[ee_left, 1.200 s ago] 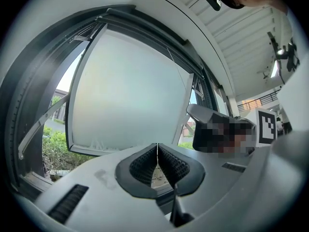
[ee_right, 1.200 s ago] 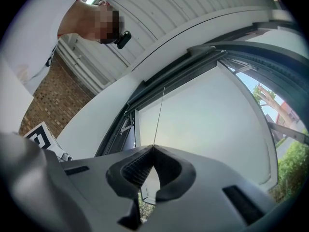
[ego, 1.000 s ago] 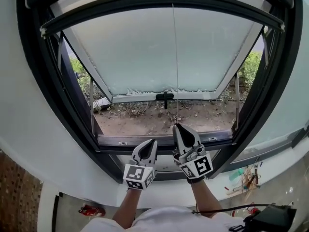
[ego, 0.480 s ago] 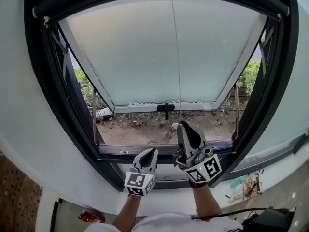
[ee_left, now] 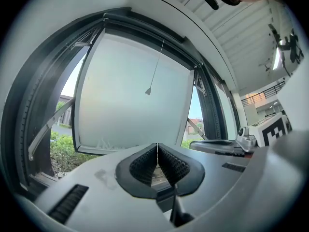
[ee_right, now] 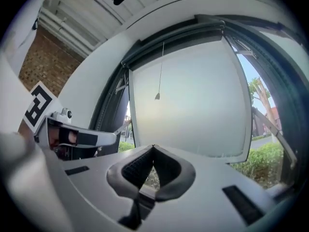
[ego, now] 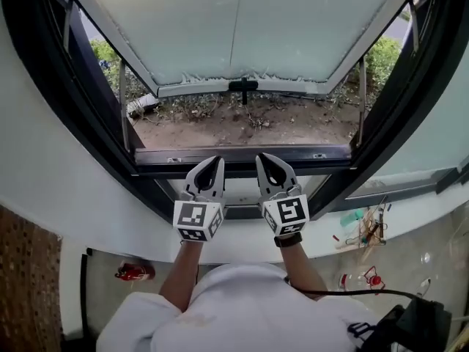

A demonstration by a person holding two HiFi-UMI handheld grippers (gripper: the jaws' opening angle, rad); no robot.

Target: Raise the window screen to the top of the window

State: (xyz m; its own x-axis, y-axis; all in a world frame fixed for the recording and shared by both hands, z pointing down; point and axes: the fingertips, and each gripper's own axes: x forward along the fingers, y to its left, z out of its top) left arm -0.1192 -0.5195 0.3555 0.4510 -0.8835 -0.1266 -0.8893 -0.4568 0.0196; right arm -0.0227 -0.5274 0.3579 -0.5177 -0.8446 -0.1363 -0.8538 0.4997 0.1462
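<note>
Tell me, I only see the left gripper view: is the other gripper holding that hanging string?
Observer: No. The right gripper is shut, nothing between its jaws; the string hangs above it, untouched.
Operator: What's on the open pane's bottom edge?
Observer: A black handle, at its middle, in the head view.
Operator: Where are the grippers?
Observer: Side by side, the left gripper too, low in front of the window's bottom frame.

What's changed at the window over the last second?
The right gripper dropped from the pull cord to beside the left gripper at the lower frame; the cord, which reached its tips before, now hangs free. Unchanged: both grippers shut, left gripper in place, window pane propped open.
</note>
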